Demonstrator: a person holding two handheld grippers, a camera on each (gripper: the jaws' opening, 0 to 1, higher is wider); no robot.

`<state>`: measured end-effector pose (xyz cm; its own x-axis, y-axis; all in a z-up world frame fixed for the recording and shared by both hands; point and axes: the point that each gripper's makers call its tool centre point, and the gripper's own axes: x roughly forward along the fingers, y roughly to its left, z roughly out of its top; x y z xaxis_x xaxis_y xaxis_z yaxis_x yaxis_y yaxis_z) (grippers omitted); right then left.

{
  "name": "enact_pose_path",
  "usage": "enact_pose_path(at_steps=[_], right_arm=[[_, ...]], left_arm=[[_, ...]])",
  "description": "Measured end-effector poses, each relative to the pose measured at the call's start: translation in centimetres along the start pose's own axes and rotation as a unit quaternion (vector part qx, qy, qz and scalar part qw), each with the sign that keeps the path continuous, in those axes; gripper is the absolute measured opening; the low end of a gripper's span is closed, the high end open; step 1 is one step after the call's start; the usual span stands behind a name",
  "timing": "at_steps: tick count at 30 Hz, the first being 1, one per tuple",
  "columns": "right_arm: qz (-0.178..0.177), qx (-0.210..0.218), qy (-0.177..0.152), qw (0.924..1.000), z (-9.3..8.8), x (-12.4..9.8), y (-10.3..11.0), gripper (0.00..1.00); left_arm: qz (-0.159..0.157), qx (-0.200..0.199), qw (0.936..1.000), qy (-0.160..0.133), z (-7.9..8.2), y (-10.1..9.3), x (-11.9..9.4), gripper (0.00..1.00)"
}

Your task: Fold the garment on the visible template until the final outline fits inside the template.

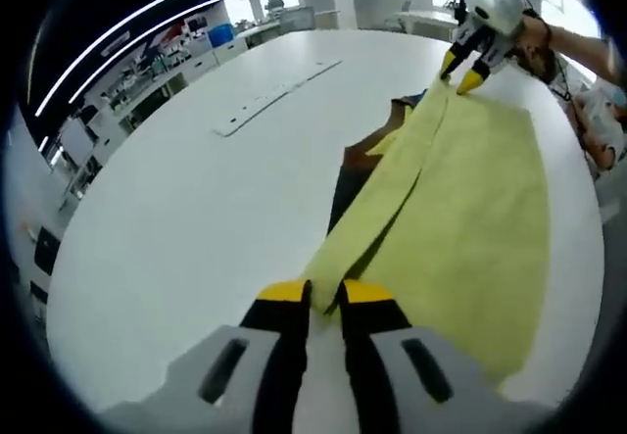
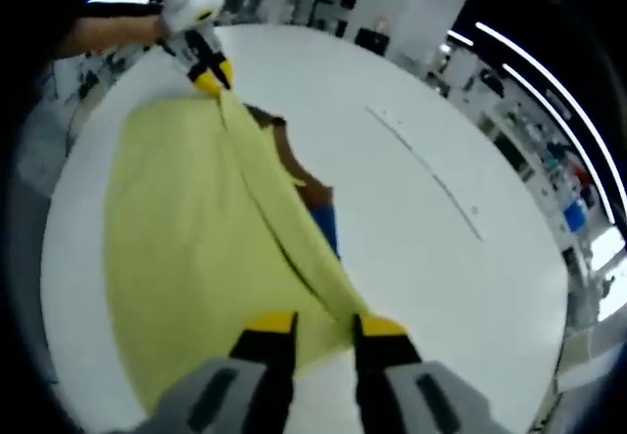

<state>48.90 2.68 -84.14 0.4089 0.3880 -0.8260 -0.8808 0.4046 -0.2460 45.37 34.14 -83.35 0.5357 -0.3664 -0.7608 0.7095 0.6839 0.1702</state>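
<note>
Stretching between both tools (image 1: 325, 295) (image 2: 323, 326), the yellow garment (image 1: 470, 209) spans the table (image 1: 196, 209).

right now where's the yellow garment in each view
Left gripper view: yellow garment runs from the lower centre to the upper right.
Right gripper view: yellow garment fills the left and centre.
Shared landmark: the long white strip lying on the white table.

Bright overhead strip lighting, fisheye-warped edges

No readable text, labels, brands, numbers or signs, lettering nowhere legible in either view
</note>
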Motion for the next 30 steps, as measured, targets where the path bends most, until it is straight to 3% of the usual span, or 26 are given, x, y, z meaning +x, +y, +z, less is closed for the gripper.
enact_pose_path(at_steps=[7, 12, 16, 23, 30], right_arm=[[0.003, 0.034, -0.014, 0.9993, -0.1, 0.5, -0.8, 0.1], [0.006, 0.049, -0.02, 0.9986, 0.0, 0.7, -0.7, 0.0], [-0.007, 0.043, -0.025, 0.9988, 0.1, 0.9, -0.9, 0.0], [-0.01, 0.075, -0.04, 0.9963, 0.2, 0.8, -1.0, 0.0], [-0.02, 0.114, -0.07, 0.9908, 0.9, -0.9, -1.8, 0.0]], left_arm=[[-0.001, -0.001, 1.0, 0.001, -0.1, 0.1, 0.3, 0.09], [0.005, -0.022, 0.9997, 0.005, -0.2, 0.4, 0.4, 0.06], [0.005, -0.022, 0.9997, 0.007, -0.2, 0.4, 0.7, 0.01], [0.016, -0.023, 0.9996, 0.01, -0.2, 0.6, 0.7, 0.0], [0.02, -0.032, 0.9992, -0.015, 0.8, 1.2, -0.6, 0.0]])
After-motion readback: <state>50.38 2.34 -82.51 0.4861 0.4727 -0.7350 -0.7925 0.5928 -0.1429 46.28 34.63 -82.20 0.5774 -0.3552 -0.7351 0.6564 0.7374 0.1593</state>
